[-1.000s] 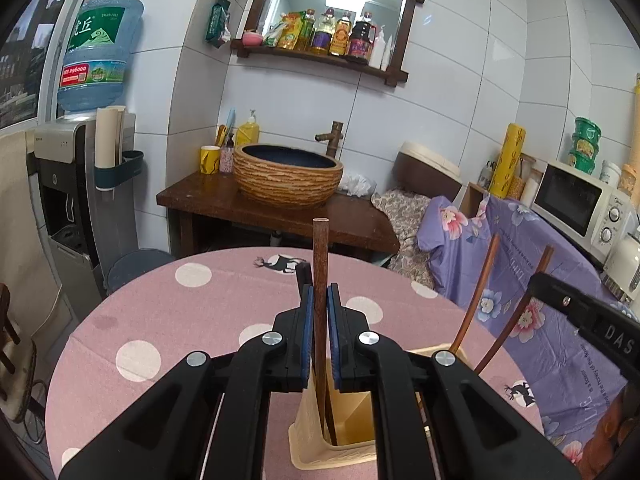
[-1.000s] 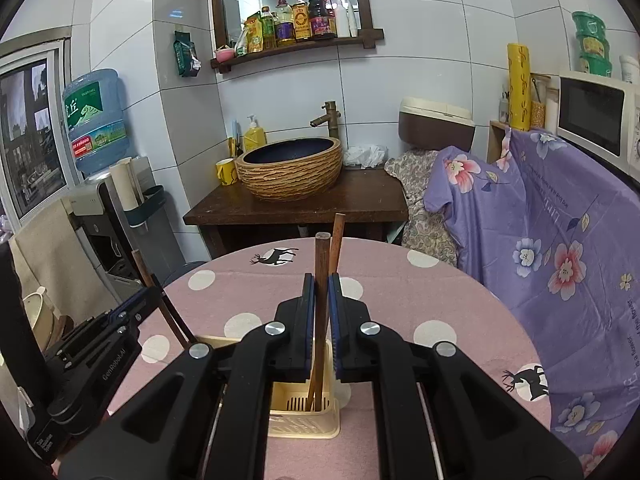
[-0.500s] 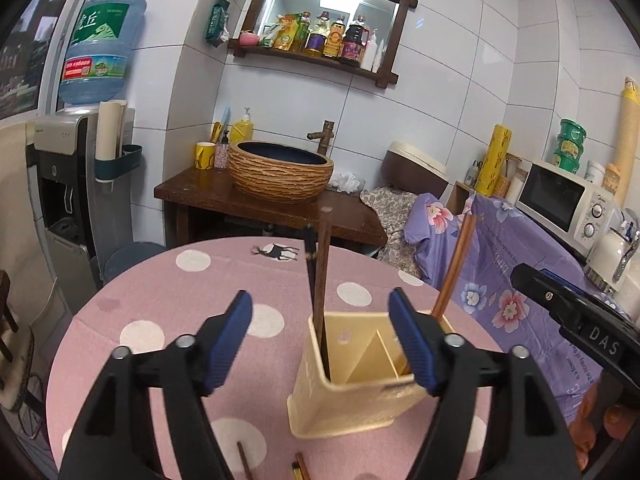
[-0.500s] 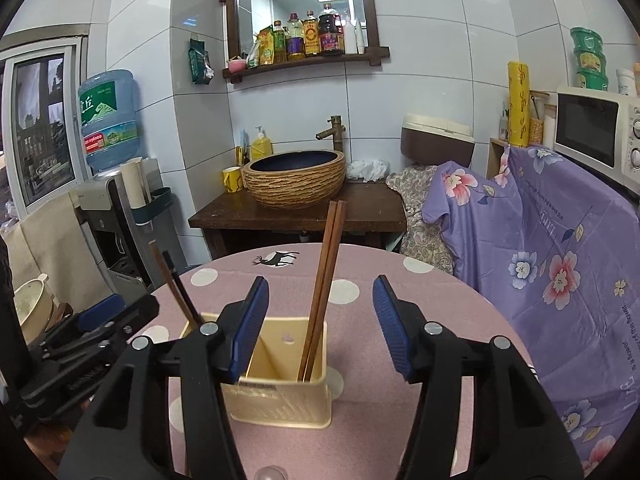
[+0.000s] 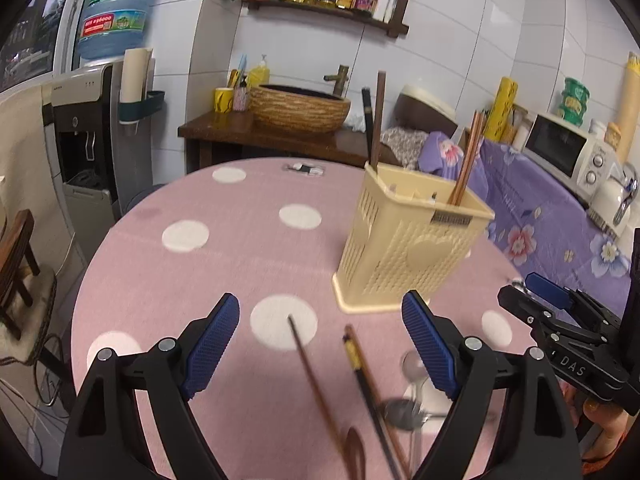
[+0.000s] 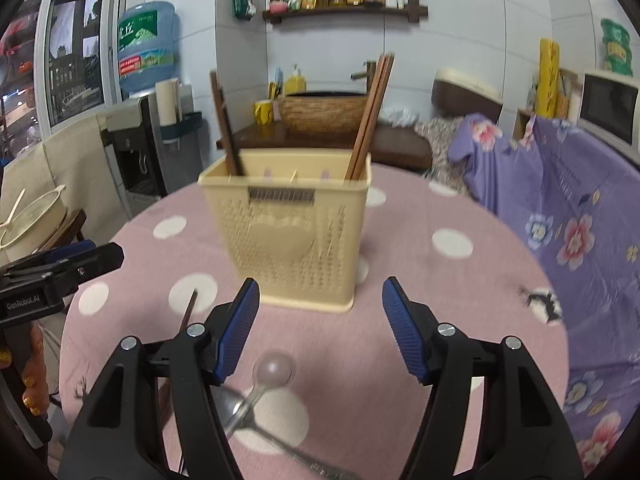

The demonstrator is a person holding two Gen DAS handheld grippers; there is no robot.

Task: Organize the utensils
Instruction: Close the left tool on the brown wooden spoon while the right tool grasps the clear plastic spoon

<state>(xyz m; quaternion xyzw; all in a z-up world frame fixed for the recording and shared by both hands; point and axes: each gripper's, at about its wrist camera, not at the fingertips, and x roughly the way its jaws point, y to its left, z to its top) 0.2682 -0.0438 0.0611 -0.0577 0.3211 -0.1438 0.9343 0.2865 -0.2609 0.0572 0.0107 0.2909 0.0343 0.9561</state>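
Tiled kitchen corner, round pink dotted table (image 5: 224, 264). Cream perforated holder (image 5: 404, 248) stands mid-table, 2 chopstick pairs now upright in its end compartments, dropped there a second ago. Left gripper (image 5: 320, 344) and right gripper (image 6: 320, 324) have just been opening, jaws wide, nothing between pads, both lowered toward loose pieces. Brown chopsticks (image 5: 320, 384), metal spoon (image 6: 244, 404), clear spoon (image 6: 274, 368) lie on table near holder: next batch.
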